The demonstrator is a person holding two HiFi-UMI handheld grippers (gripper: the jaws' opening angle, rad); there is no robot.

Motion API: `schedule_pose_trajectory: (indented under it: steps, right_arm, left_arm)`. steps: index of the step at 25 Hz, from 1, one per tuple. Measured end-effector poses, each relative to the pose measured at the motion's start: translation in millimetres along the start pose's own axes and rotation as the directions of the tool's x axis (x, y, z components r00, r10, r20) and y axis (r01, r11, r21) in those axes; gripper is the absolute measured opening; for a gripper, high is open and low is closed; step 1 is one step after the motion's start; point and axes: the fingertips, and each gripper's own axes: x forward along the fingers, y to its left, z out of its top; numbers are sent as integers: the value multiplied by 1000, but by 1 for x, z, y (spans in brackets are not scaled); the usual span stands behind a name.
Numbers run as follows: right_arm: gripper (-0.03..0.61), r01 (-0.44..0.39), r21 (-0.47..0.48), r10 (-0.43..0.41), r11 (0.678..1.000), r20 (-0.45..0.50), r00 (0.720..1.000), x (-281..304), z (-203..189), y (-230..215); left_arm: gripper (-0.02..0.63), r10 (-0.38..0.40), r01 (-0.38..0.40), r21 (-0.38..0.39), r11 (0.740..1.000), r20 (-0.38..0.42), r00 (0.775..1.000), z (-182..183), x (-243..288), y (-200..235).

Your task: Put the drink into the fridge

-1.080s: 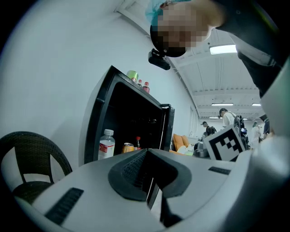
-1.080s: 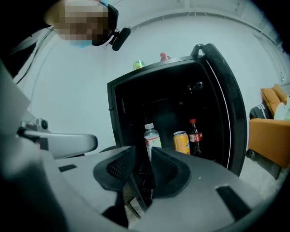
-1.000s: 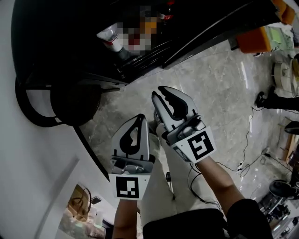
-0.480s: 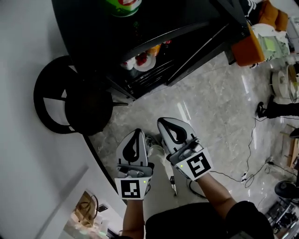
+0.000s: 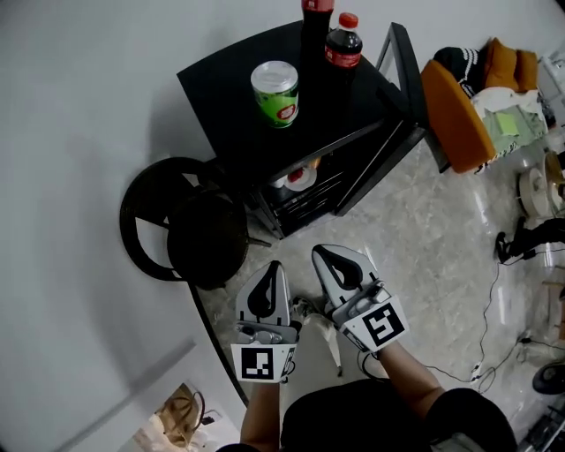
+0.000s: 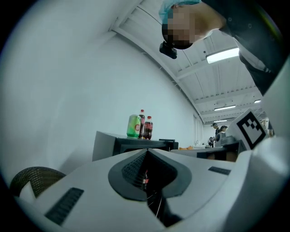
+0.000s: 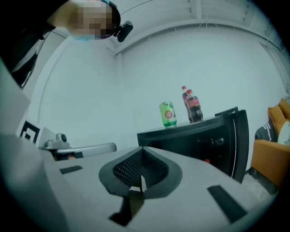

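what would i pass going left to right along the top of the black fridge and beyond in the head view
green can → taller cola bottle → shorter cola bottle → open fridge door → orange chair

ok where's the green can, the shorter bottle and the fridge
green can (image 5: pixel 275 97), head view, on its label
shorter bottle (image 5: pixel 342 46), head view, on its shoulder
fridge (image 5: pixel 228 84), head view, on its bare top

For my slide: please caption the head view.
Left tongs and right tongs, shut, empty, face the open fridge topped with drinks.
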Motion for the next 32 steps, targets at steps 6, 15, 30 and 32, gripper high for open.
schedule_pose_trajectory:
  steps: [6,15,30,32]
  right_arm:
    - [14,-33,1,33,999,20,999,-5,48,26]
    - [14,-82,2,82,997,91,993,-27,137,42]
    - [14,-49,-51,53,997,86,995,-104,188,51]
    - [14,-45,-62,50,997,88,995,-109,182,55]
  left_arm:
    - [9,11,-12,13,1000,5,1000,46,-10,-10]
    - [9,-52,49,74,996,36,998,119,-45,-40]
    - [9,-39,31,98,995,78,996,154,-99,-70]
    - [9,-41,34,93,995,79,996,154,-101,-76]
